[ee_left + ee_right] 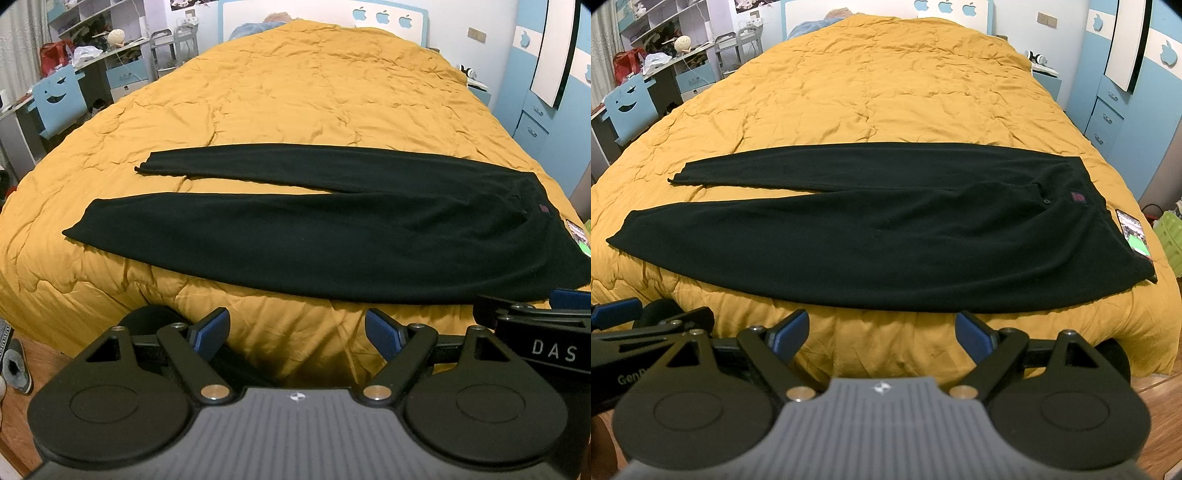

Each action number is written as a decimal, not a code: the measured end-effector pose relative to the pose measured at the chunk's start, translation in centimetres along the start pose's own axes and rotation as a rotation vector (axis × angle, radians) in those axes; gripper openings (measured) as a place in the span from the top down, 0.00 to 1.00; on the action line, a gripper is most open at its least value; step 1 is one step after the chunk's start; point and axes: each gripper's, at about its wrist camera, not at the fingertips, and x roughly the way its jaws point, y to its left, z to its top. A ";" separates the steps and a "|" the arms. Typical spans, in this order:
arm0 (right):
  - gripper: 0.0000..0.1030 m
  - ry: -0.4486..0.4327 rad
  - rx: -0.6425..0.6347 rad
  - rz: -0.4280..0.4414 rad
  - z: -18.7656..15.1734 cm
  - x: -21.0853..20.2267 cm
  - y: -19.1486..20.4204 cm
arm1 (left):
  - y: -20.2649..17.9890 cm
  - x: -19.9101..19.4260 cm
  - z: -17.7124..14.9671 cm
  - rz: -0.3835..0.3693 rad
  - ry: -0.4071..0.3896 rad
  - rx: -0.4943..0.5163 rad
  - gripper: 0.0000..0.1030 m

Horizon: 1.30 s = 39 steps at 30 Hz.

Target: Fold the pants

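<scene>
- Your left tool (pixel 297 328) and right tool (pixel 882 328) both sit spread wide, gripping nothing.
- Black pants (pixel 886 240) lie flat across the yellow bed (pixel 886 92), waistband on the right.
- "DAS" reads on your right tool's body; the red waist label (pixel 1077 198) is too small to read.

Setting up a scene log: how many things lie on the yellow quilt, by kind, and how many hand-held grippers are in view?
Black pants: 1
Phone, beside the waistband: 1
Hand-held grippers, left and right, both open, short of the quilt: 2
Total: 4
</scene>
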 end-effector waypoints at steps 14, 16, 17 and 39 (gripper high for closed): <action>0.20 -0.003 0.000 -0.001 0.1 -0.1 -0.1 | 0.2 -0.2 0.2 0.000 0.000 0.004 0.06; 0.20 -0.003 0.000 -0.001 0.1 -0.1 -0.1 | 0.2 -0.2 0.2 -0.001 -0.001 0.004 0.06; 0.20 -0.002 0.000 -0.002 0.1 -0.1 -0.1 | 0.2 -0.2 0.2 0.000 0.000 0.004 0.06; 0.20 -0.002 0.007 -0.003 0.0 0.0 0.0 | 0.2 -0.2 0.1 0.000 0.000 0.004 0.06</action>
